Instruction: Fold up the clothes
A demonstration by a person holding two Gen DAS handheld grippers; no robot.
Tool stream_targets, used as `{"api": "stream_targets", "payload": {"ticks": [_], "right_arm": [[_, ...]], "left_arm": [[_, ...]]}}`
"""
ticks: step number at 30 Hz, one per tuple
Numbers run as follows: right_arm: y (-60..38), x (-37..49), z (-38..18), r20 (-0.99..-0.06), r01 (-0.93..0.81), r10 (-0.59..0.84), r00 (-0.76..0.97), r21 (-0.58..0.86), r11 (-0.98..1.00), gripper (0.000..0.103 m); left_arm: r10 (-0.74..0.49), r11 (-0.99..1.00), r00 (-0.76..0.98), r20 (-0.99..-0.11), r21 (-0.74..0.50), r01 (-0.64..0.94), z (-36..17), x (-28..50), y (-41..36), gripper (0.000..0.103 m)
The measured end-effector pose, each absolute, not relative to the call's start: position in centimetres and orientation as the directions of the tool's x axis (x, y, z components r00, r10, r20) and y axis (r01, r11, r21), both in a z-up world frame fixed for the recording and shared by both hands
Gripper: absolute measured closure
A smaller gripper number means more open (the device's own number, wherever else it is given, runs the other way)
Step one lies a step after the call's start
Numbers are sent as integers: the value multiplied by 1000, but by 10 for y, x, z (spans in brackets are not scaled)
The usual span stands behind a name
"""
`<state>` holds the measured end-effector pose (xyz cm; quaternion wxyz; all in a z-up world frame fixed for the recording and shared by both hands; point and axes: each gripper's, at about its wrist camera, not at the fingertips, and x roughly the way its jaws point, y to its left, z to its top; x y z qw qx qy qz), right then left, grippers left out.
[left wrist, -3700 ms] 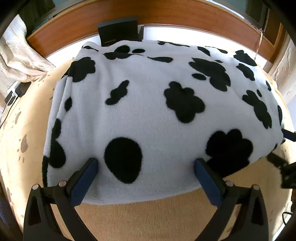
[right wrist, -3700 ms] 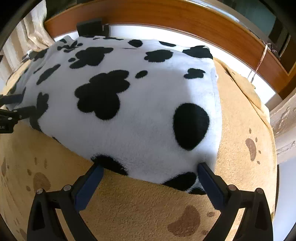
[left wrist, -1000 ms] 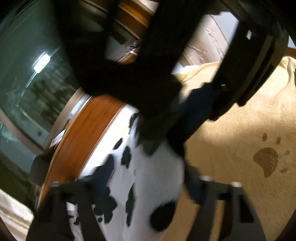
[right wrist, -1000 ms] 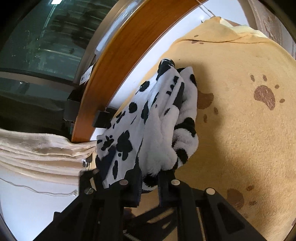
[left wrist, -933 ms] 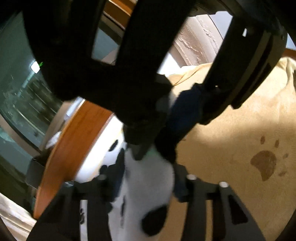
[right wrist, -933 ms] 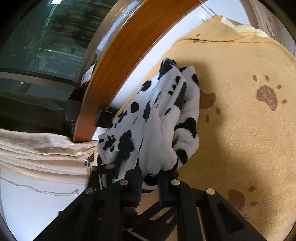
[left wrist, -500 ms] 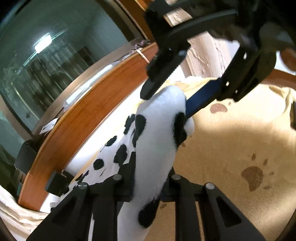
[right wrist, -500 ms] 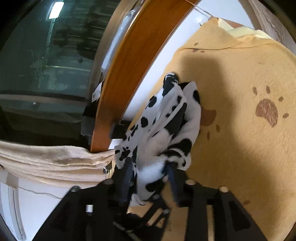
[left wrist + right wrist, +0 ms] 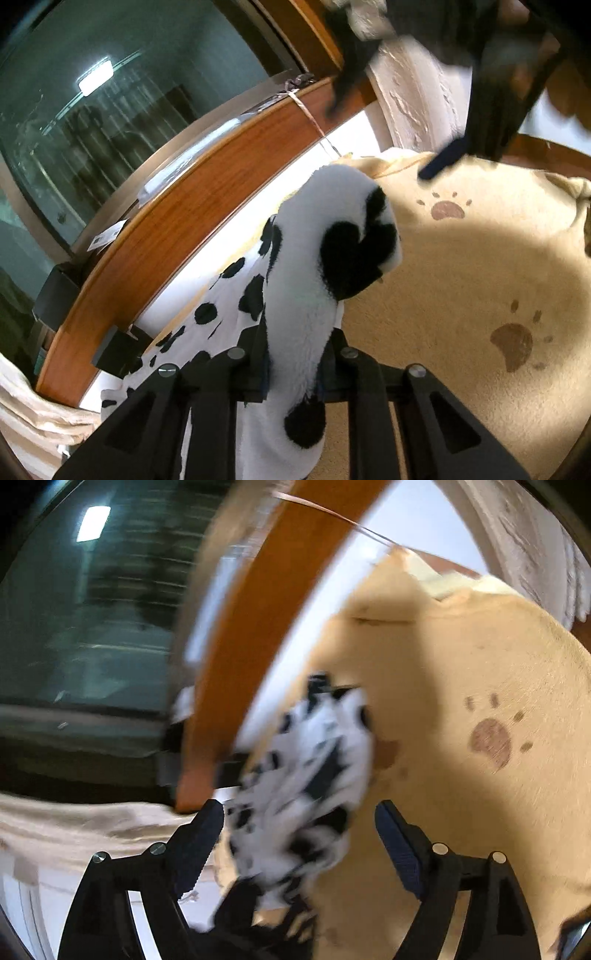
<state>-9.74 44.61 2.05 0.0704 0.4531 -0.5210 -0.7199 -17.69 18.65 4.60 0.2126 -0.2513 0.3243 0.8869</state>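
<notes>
With the left tool point(image 9: 291, 369) pinching the bunched spotted fleece point(image 9: 314, 280) above the tan paw-print blanket point(image 9: 480, 280) and the right tool point(image 9: 299, 834) opening clear of it, keep that pinch firm while laying it flat.

Our left gripper point(image 9: 295, 354) angles downward, its jaws clamped nearly together. Our right gripper point(image 9: 299, 834) angles downward too, its jaws opening wide.
</notes>
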Motion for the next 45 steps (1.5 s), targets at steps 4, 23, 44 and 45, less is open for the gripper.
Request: {"api": "stream_targets", "payload": {"ticks": [4,23,44,45], "right_arm": [[444,-141,-17,-594,-406,-604,-532,804,-434,17],[404,-244,-56,-693,-408,-636,-340,718,-564,21],[237,-287,103,-631,34,-716,-299,743,-669,74],[220,-289,104,-636,52,-719,-282,738,-673,74]], "left_arm": [[215,-714,-782,-585,453,-535,52,-179,180,84],[239,-770,-767,-596,365,-523,64,-177,171,84],[108,-987,-846,-523,48,-156,124,-143,39,84],[93,-991,-846,-525,30,-128,124,-140,29,84]]}}
